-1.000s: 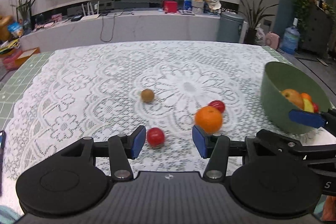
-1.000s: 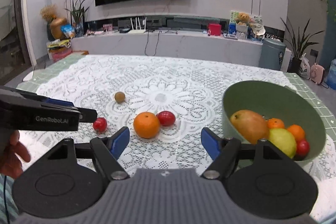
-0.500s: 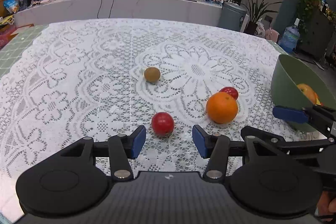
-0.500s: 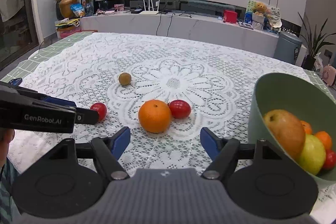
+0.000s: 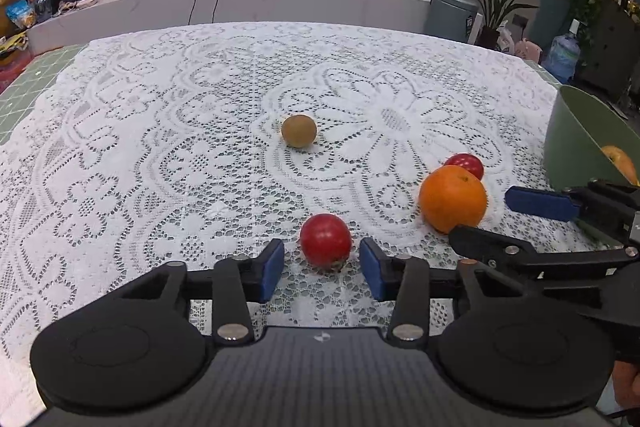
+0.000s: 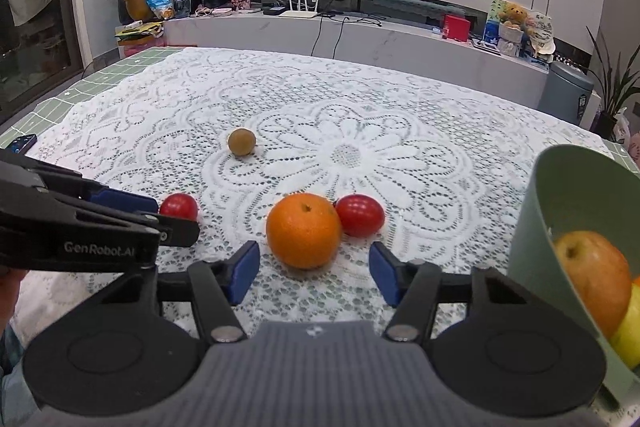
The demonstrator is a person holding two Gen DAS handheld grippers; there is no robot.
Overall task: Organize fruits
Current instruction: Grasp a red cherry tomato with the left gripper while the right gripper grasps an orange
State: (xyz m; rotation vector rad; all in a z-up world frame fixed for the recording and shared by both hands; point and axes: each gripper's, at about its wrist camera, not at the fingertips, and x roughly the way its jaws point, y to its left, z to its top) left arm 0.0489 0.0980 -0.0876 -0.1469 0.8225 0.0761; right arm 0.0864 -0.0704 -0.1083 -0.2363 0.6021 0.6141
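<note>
Both tongs narrowing on fruit

Here, left tongs (image 5: 322, 269) low over the lace-covered tabletop (image 5: 160, 155), closing, pads flanking a small red tomato (image 5: 325, 241) without pressing on it. Right tongs (image 6: 314, 273) likewise closing, pads apart and just short of an orange (image 6: 303, 229), nothing pinched. Second red tomato (image 6: 360, 215) touching the orange on its far right side. Small brown round fruit (image 5: 299, 130) farther out, alone near the cloth's middle. Green bowl (image 6: 560, 195) at the right edge, already holding an apple (image 6: 592, 275) and other fruit.
</note>
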